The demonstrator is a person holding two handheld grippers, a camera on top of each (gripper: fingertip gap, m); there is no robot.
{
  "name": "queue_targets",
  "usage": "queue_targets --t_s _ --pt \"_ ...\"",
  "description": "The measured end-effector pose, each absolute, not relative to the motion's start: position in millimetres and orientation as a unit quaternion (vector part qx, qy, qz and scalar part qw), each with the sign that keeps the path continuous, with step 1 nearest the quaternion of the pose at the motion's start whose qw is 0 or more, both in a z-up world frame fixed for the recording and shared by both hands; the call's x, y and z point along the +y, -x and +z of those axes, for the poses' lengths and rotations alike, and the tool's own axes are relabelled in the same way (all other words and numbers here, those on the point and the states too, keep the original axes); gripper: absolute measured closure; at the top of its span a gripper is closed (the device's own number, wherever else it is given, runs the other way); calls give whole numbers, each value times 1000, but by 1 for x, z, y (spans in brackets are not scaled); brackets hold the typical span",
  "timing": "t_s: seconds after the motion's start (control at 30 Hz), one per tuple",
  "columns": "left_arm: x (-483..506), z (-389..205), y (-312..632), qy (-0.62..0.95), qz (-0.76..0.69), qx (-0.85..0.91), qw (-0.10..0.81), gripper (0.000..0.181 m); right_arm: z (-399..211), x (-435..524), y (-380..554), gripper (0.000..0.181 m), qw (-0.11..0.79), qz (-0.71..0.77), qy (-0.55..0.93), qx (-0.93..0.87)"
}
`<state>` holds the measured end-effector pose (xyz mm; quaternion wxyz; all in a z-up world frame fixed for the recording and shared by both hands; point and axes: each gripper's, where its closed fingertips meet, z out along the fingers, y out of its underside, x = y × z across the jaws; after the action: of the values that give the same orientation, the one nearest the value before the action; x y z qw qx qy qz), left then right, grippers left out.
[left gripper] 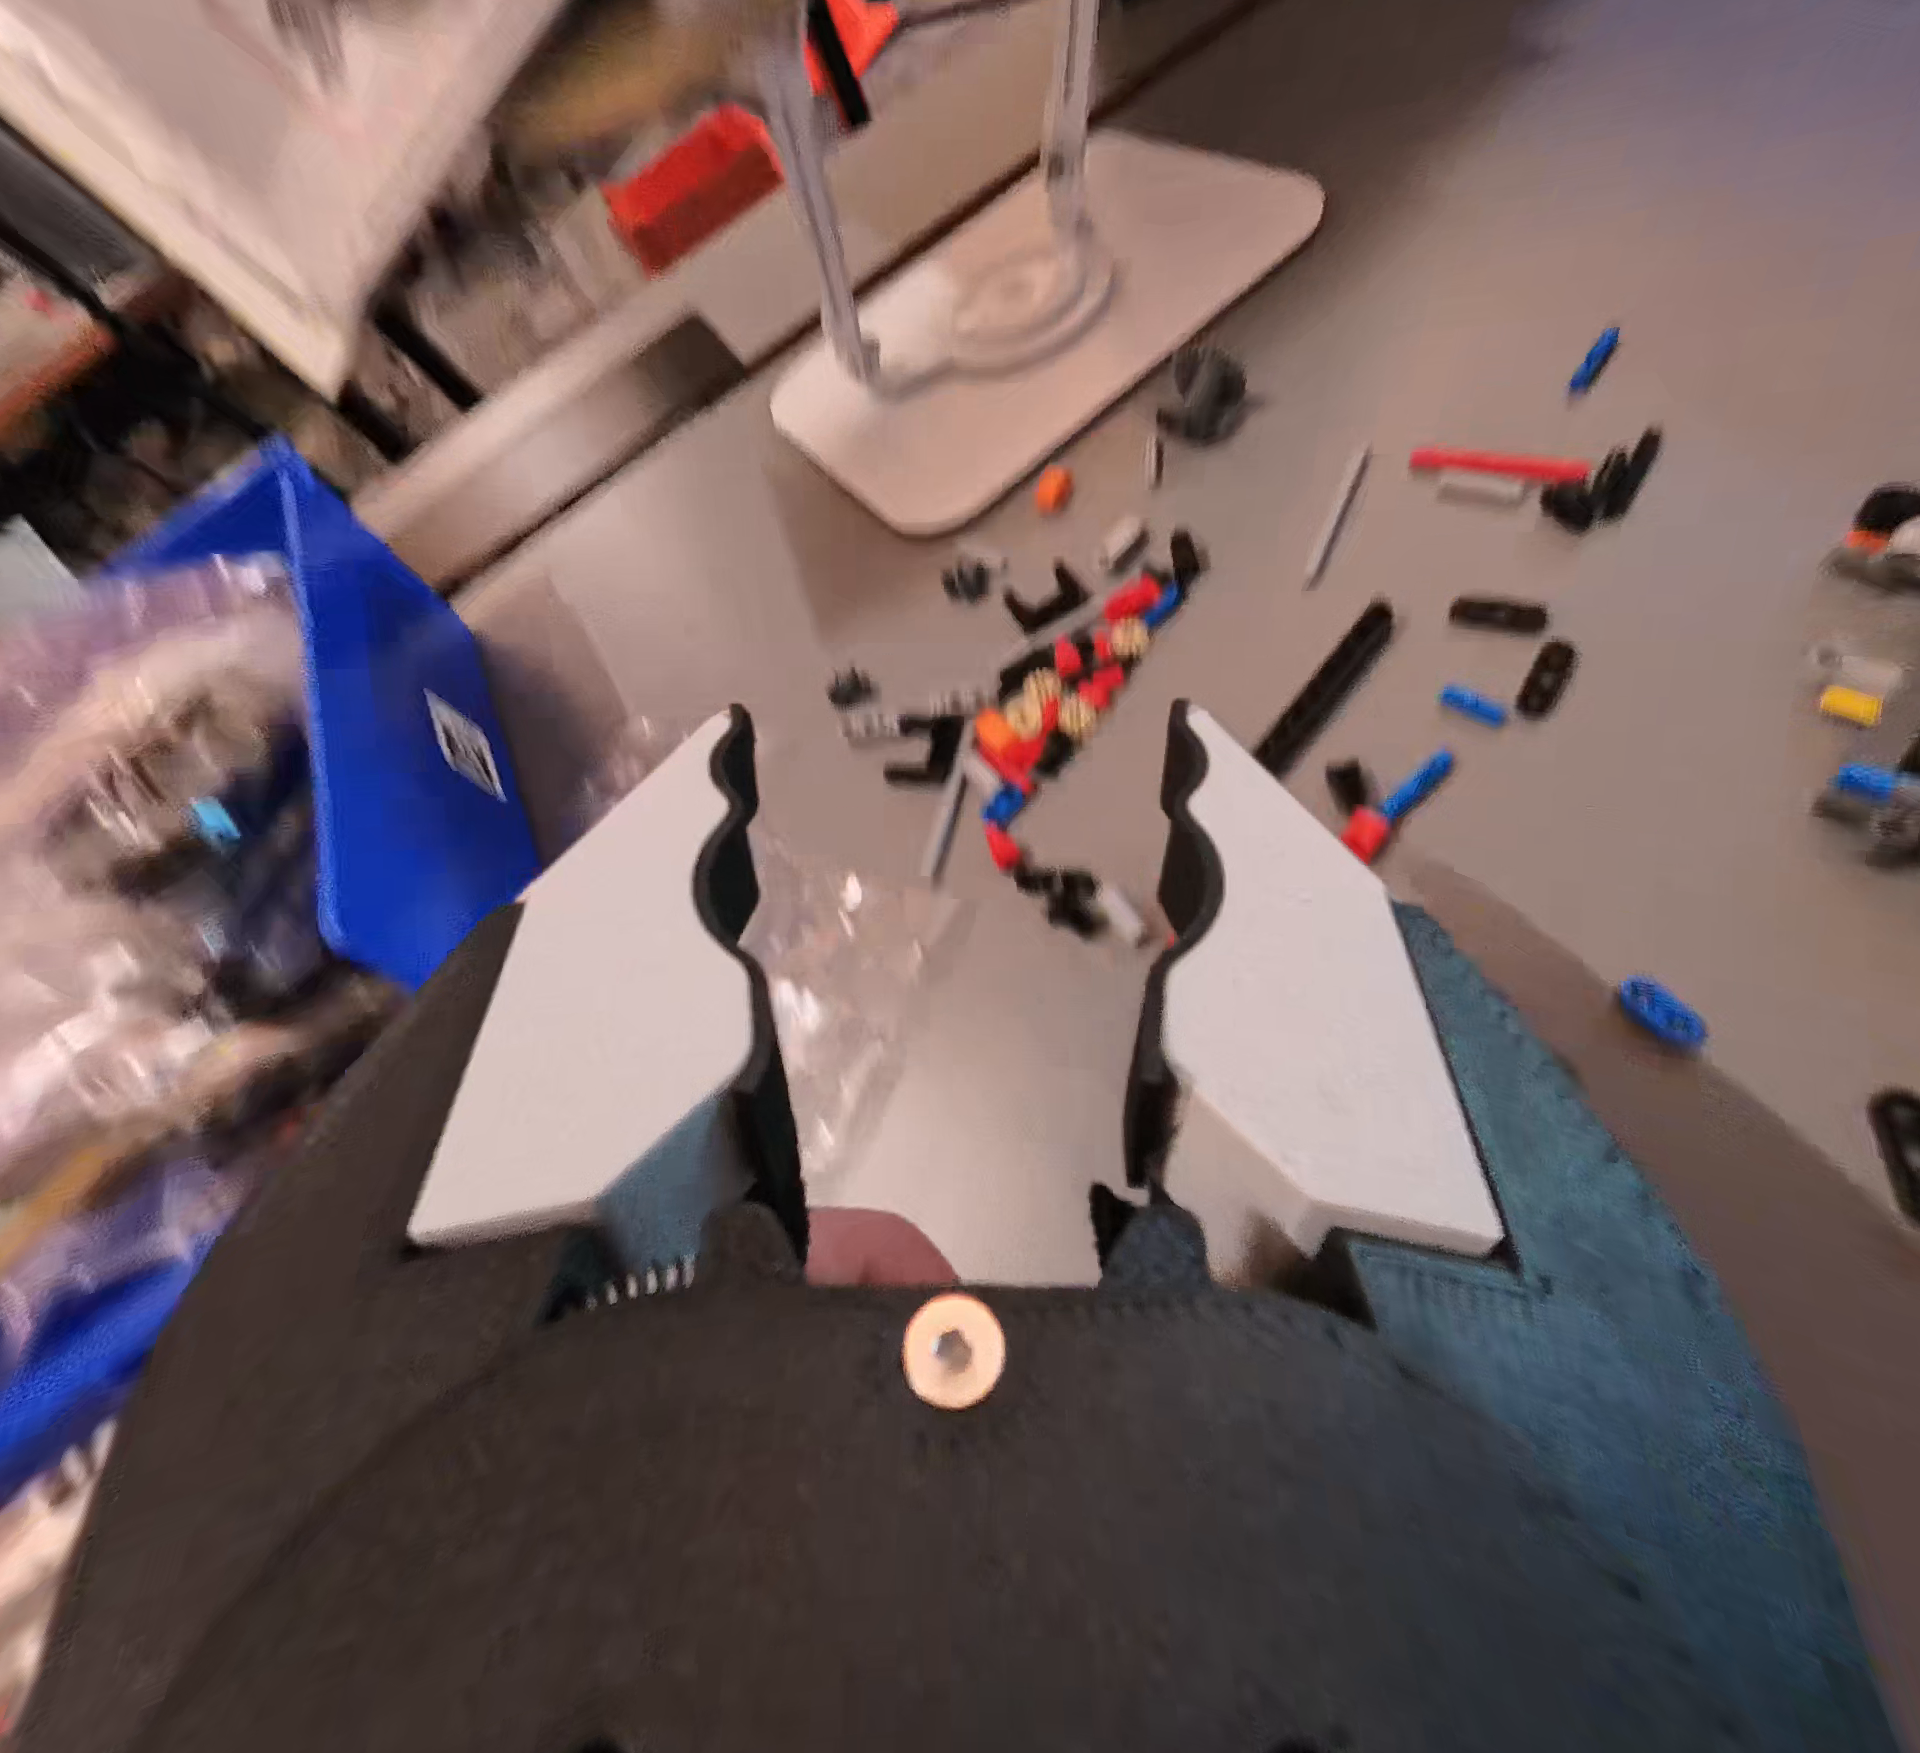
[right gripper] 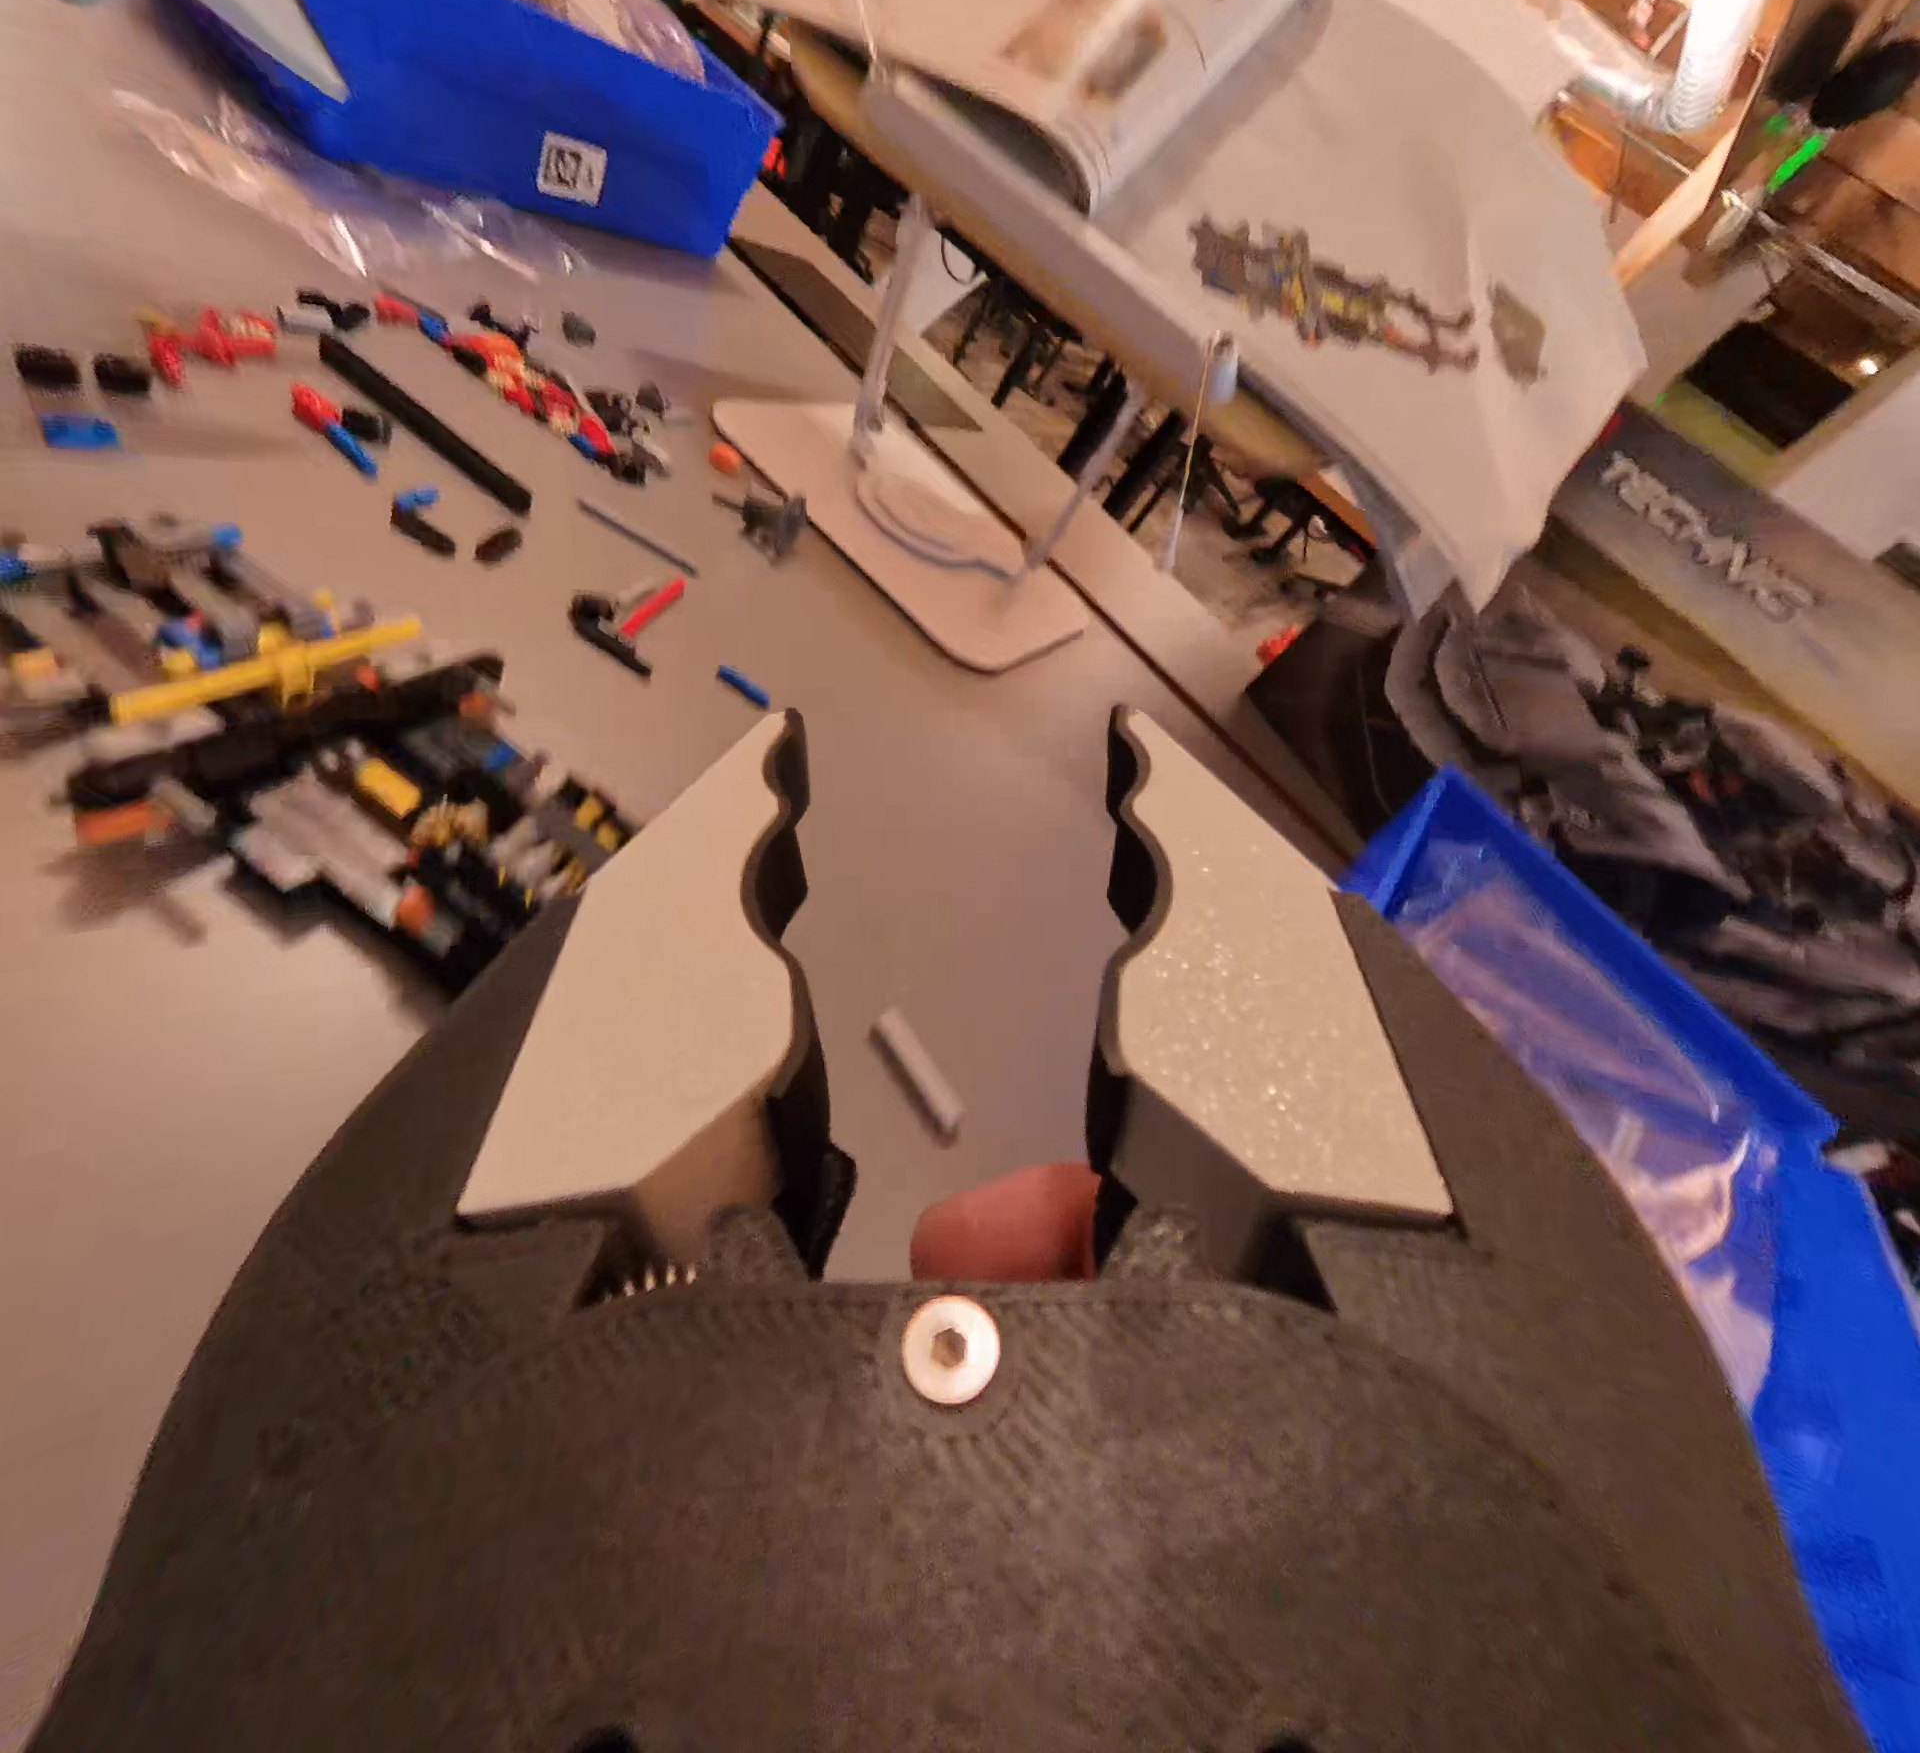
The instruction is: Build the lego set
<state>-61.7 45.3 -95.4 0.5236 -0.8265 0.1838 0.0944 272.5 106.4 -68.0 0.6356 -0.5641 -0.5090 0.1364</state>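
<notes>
We seem to be in a workshop or lab: a grey counter (right gripper: 935, 924) carries blue storage bins (right gripper: 520, 93) with clear bags of parts, and an instruction booklet (right gripper: 1299, 197) is propped on a metal stand (right gripper: 904, 540). Behind it we see wooden beams and a flexible duct (right gripper: 1704, 30) (blurred, so details are uncertain), plus cluttered shelving (left gripper: 125, 373) at the counter's far edge.
</notes>
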Motion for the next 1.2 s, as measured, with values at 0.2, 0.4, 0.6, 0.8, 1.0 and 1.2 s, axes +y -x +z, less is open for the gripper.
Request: queue_targets --t_s 0.2,0.4,0.6,0.8,1.0,1.2 --pt "120 -22 49 766 145 247 576 109 1 144 -224 115 630 124 545 -539" --pt "194 35 51 720 146 251 630 118 47 218 -172 109 622 103 535 -562" --pt "270 67 31 715 176 293 610 110 78 336 -151 96 595 86 553 -577" --pt "310 51 42 761 146 280 566 102 88 427 -133 87 562 134 595 -560" --pt "306 41 52 764 148 290 557 110 67 455 -112 85 505 163 601 -598" --pt "307 34 59 757 154 292 564 112 56 451 -107 89 487 179 586 -623"
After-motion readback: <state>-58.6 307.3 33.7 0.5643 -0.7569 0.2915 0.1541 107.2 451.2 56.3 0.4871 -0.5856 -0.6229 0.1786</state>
